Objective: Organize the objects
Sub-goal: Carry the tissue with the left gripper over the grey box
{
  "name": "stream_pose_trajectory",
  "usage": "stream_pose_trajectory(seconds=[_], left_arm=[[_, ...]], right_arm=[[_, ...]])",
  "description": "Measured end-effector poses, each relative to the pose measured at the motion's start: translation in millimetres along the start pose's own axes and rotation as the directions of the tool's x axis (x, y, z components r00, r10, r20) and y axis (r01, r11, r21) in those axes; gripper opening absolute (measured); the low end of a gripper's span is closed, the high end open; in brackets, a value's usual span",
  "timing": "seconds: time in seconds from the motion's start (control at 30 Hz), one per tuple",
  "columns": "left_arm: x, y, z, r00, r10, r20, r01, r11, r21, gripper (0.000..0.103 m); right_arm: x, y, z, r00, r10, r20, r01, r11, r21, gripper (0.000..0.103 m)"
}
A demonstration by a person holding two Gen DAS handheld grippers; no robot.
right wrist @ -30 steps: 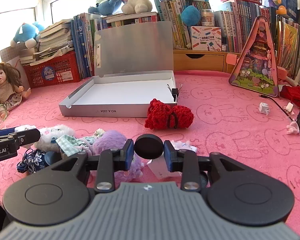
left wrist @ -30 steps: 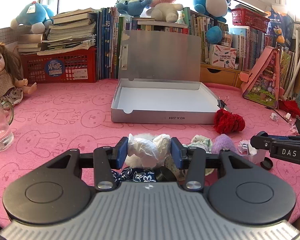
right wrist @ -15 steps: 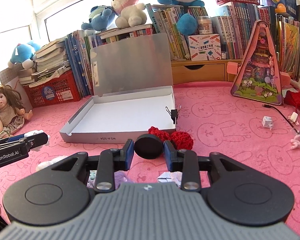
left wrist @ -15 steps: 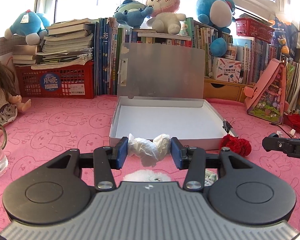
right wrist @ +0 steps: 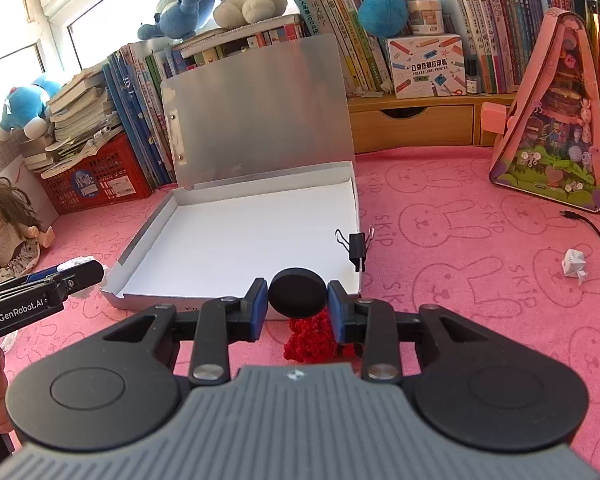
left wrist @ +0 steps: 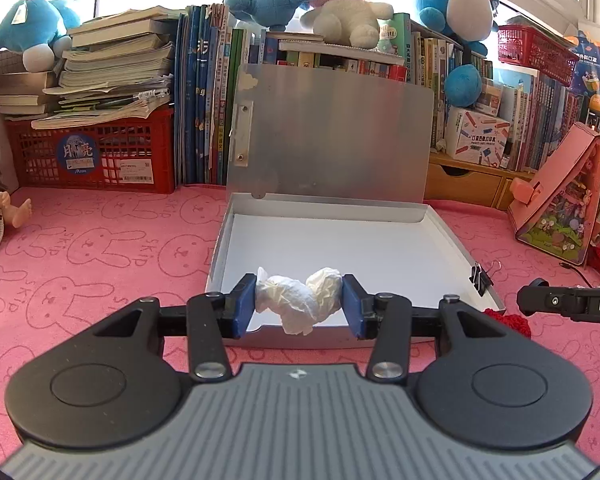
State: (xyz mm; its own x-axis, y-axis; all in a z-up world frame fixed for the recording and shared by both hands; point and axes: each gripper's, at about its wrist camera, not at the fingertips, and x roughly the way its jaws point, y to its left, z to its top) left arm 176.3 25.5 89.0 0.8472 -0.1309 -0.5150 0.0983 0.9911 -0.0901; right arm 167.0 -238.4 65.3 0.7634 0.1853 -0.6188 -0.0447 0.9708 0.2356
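Note:
An open silver box (left wrist: 440, 232) with a white floor and raised lid lies on the pink mat; it also shows in the right wrist view (right wrist: 148, 236). My left gripper (left wrist: 299, 305) is shut on a crumpled white tissue wad (left wrist: 296, 298), held above the box's front edge. My right gripper (right wrist: 297, 301) is shut on a black round disc (right wrist: 297, 293), held over the box's front right corner. The left gripper shows at the left of the right wrist view (right wrist: 40, 292).
A black binder clip (right wrist: 356, 246) sits on the box's right wall. A red knitted piece (right wrist: 312, 342) lies on the mat below my right gripper. A doll (right wrist: 8, 228) sits left, a pink triangular toy house (right wrist: 556, 120) right, books behind.
Both grippers rose from the pile of small items and moved forward to the box's front edge, each still holding its object.

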Motion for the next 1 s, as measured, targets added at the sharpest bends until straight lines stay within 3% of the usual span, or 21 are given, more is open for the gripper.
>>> stream_pose_trajectory(seconds=[0.27,0.43,0.83,0.9,1.0], left_arm=[[60.6,3.6,14.2,0.996,-0.024,-0.085,0.021,0.999,-0.027,0.052],[90.9,1.5,14.4,0.992,0.001,-0.128,-0.001,1.0,-0.001,0.052],[124.1,3.2,11.4,0.98,-0.002,-0.198,0.004,1.0,0.011,0.052],[123.1,3.3,11.7,0.982,-0.004,-0.19,0.006,1.0,0.011,0.054],[118.2,-0.7,11.2,0.985,-0.007,-0.173,0.014,0.999,0.038,0.067]], right_arm=[[52.0,3.9,20.6,0.995,0.013,-0.098,-0.009,0.999,0.036,0.037],[77.6,11.6,22.4,0.99,0.003,-0.142,0.001,1.0,0.03,0.037],[106.7,24.6,17.7,0.981,-0.033,-0.191,0.03,0.999,-0.016,0.04],[106.0,24.6,17.9,0.982,-0.034,-0.186,0.032,0.999,-0.016,0.043],[102.0,23.7,18.9,0.985,-0.026,-0.171,0.025,1.0,-0.01,0.054]])
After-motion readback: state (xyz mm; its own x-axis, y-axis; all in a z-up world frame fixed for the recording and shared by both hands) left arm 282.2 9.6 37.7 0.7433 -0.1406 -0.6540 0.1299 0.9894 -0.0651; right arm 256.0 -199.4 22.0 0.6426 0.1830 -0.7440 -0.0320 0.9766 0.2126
